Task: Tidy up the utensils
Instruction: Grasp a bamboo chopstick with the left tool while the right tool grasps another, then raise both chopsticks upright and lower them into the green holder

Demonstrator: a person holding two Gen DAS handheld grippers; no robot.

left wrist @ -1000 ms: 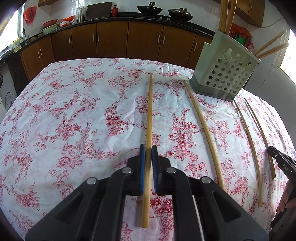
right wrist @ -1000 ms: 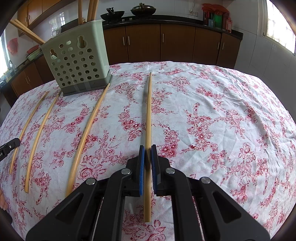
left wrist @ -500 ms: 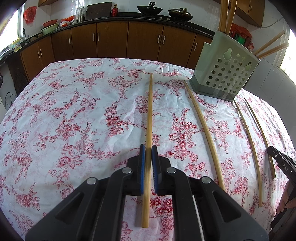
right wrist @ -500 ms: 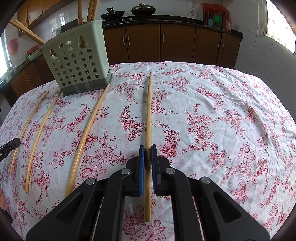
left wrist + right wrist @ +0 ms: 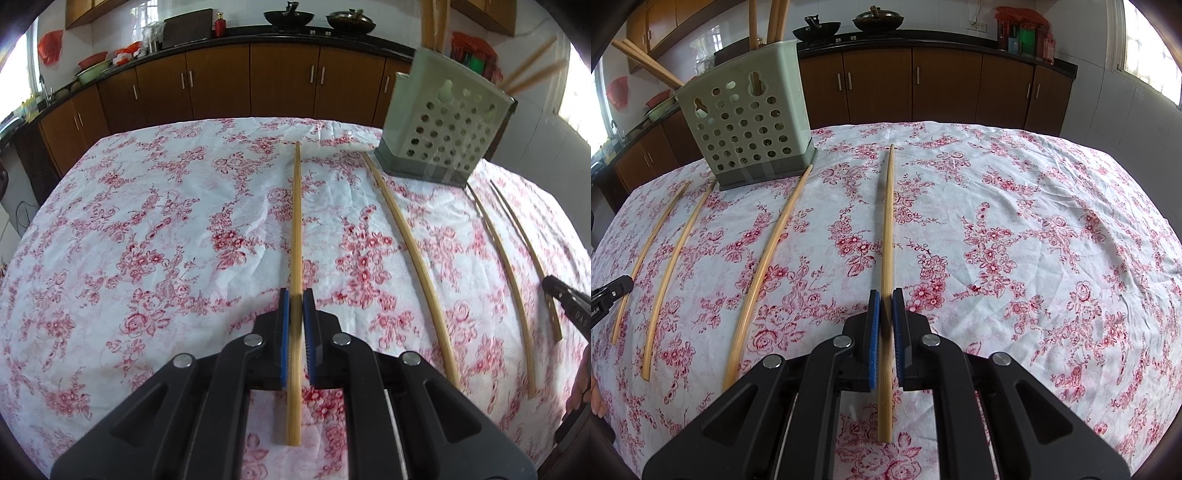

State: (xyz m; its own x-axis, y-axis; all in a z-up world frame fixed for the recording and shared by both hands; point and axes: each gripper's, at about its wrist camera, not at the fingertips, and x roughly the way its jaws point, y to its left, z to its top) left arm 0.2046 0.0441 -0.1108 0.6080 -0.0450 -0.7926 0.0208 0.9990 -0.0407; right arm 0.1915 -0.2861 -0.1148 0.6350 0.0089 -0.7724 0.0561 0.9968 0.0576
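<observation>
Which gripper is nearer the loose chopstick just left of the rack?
Left. The left gripper holds the neighbouring chopstick, just left of the loose chopstick. The right gripper holds the far chopstick beyond the rack, with another chopstick between.

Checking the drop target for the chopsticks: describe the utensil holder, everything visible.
The utensil holder is a pale green, plastic-looking box with rows of round holes in its wall and two keyhole-shaped slots near the rim, on a darker grey base. It stands upright on the floral tablecloth, at the far side. Several chopsticks already stick out of its top, some upright, two leaning out sideways. One loose chopstick on the cloth ends right at its base corner; contact is unclear.
</observation>
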